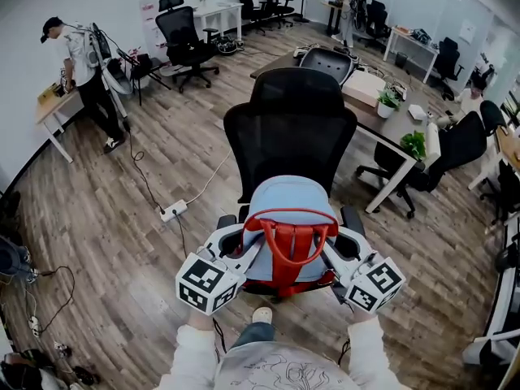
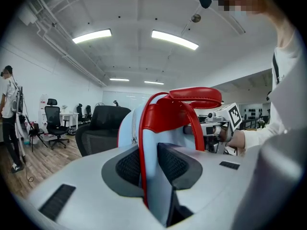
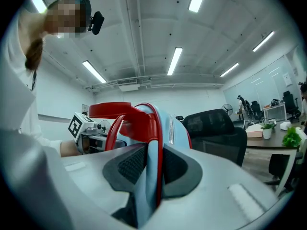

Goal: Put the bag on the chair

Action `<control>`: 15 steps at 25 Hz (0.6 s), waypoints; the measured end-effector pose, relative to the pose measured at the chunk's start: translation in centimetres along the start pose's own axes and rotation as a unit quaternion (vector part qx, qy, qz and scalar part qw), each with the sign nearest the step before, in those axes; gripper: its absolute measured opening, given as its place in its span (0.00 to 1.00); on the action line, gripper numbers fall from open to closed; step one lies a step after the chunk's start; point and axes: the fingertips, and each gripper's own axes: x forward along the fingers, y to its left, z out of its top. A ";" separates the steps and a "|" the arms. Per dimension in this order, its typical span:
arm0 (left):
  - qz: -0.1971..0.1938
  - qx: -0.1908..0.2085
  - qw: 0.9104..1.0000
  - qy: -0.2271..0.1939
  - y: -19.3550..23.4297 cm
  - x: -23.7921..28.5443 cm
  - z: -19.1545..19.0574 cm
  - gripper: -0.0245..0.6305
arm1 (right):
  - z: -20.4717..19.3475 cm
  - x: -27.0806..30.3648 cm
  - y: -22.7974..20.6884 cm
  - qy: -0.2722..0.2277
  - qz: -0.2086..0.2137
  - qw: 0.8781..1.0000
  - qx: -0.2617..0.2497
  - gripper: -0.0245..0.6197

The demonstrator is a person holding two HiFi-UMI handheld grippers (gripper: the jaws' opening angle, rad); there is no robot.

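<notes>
Head view looks down; gripper views share bag (image 2: 158, 128).

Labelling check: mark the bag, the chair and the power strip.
bag (image 1: 288, 195): head view, light-blue top panel.
chair (image 1: 288, 132): head view, black mesh backrest.
power strip (image 1: 174, 210): head view, white body.

Light-blue bag (image 1: 288, 205) with red handles stands upright, seemingly on the black mesh chair (image 1: 288, 128).

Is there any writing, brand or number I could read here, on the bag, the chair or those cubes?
No word or number here can be read.
bag: no label shows.
cube on the left gripper, and the one on the right gripper: black-and-white square patterns, no letters.
banner by the far wall: red print, too small to read.
</notes>
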 end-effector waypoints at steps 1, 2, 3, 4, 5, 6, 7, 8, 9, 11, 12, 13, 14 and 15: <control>-0.004 -0.001 1.000 0.003 0.7 0.7 -0.1 0.19 | -0.1 0.7 -0.6 0.003 -0.002 1.000 0.000 0.18; -0.007 -0.002 1.000 0.006 1.4 1.3 -0.2 0.19 | -0.3 1.3 -1.2 0.006 -0.004 1.000 0.000 0.18; -0.010 -0.003 1.000 0.010 2.0 1.9 -0.4 0.19 | -0.6 1.9 -1.8 0.010 -0.006 1.000 0.000 0.18; -0.013 -0.004 1.000 0.015 2.6 2.5 -0.6 0.19 | -0.8 2.4 -2.3 0.014 -0.008 1.000 0.001 0.18; -0.016 -0.004 1.000 0.019 3.1 3.0 -0.8 0.19 | -1.1 2.9 -2.8 0.019 -0.010 1.000 0.002 0.18; -0.018 -0.004 1.000 0.022 3.6 3.5 -1.0 0.19 | -1.4 3.3 -3.3 0.023 -0.012 1.000 0.003 0.18; -0.020 -0.004 0.999 0.025 4.0 3.9 -1.1 0.19 | -1.6 3.7 -3.7 0.026 -0.014 1.000 0.006 0.18; -0.022 -0.004 0.999 0.028 4.5 4.3 -1.3 0.19 | -1.8 4.2 -4.1 0.029 -0.015 0.999 0.008 0.18; -0.024 -0.004 0.999 0.031 5.0 4.7 -1.5 0.19 | -2.1 4.6 -4.5 0.031 -0.017 0.999 0.009 0.18; -0.027 -0.006 0.999 0.037 5.8 5.5 -2.0 0.19 | -2.7 5.3 -5.2 0.039 -0.019 0.999 0.013 0.18; -0.029 -0.007 0.999 0.040 6.1 5.9 -2.3 0.19 | -3.1 5.6 -5.5 0.043 -0.019 0.999 0.014 0.18; -0.030 -0.008 0.999 0.044 6.4 6.3 -2.6 0.19 | -3.4 5.9 -5.8 0.047 -0.018 0.999 0.015 0.18; -0.030 -0.009 0.998 0.047 6.8 6.6 -2.9 0.19 | -3.8 6.2 -6.1 0.051 -0.018 0.998 0.016 0.18; -0.031 -0.011 0.998 0.050 7.1 7.0 -3.2 0.19 | -4.2 6.4 -6.5 0.055 -0.017 0.998 0.017 0.18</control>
